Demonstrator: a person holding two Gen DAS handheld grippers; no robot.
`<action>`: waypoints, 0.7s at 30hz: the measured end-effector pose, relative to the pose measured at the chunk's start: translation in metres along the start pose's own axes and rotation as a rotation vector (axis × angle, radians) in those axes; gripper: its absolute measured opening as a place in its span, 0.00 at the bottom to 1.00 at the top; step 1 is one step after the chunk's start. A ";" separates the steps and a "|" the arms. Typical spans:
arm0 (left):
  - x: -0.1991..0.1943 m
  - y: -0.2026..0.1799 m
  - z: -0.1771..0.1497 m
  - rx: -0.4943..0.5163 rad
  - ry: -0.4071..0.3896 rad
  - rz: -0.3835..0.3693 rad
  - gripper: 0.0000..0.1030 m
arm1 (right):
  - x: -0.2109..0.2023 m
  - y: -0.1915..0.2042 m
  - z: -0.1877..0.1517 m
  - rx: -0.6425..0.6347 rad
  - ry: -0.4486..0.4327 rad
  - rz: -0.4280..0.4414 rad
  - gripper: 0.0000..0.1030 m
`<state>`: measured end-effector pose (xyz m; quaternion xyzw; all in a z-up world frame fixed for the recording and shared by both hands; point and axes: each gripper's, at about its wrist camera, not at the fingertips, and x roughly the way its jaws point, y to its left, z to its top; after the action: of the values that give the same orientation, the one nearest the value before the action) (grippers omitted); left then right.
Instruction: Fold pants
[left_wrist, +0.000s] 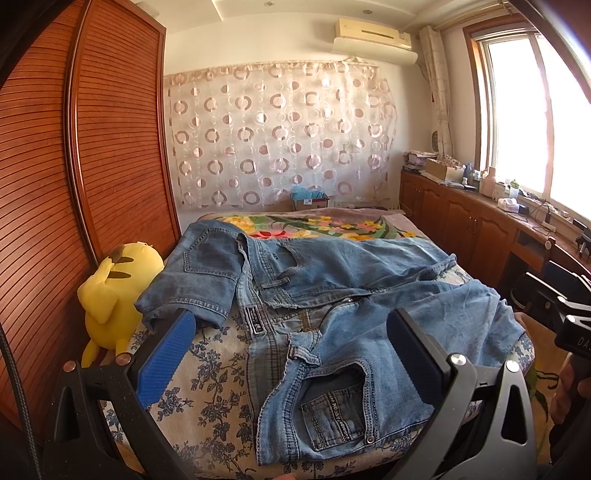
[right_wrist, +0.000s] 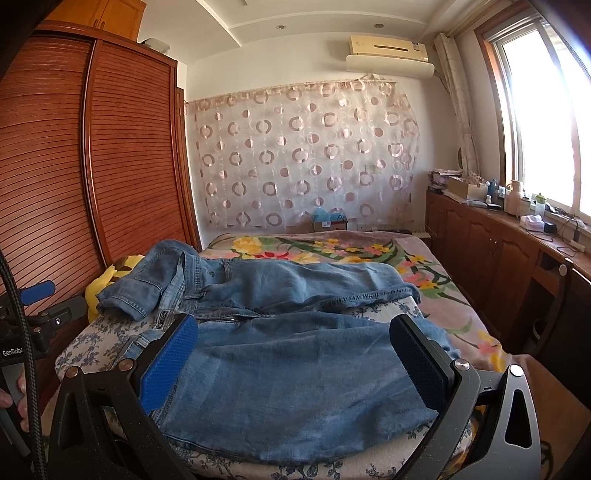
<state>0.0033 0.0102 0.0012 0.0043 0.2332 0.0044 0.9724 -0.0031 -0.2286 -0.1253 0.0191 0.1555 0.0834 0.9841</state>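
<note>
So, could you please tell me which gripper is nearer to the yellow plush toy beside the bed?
Left. The left gripper hovers open over the jeans' waistband end, with the plush toy just off its left finger. The right gripper is open over the legs, farther away.

Home bedroom, bed (left_wrist: 207, 398), louvred wardrobe (left_wrist: 110, 147), wall air conditioner (left_wrist: 373, 35)
</note>
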 end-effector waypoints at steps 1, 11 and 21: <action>0.004 -0.001 -0.004 0.001 0.008 0.000 1.00 | 0.001 -0.002 -0.002 0.001 0.007 -0.003 1.00; 0.048 0.009 -0.035 0.020 0.120 -0.001 1.00 | 0.021 -0.047 -0.019 0.018 0.105 -0.068 0.97; 0.068 0.022 -0.057 0.023 0.215 -0.044 1.00 | 0.018 -0.085 -0.019 0.018 0.203 -0.108 0.91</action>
<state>0.0375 0.0333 -0.0801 0.0098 0.3361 -0.0194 0.9416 0.0211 -0.3093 -0.1539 0.0108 0.2559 0.0303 0.9662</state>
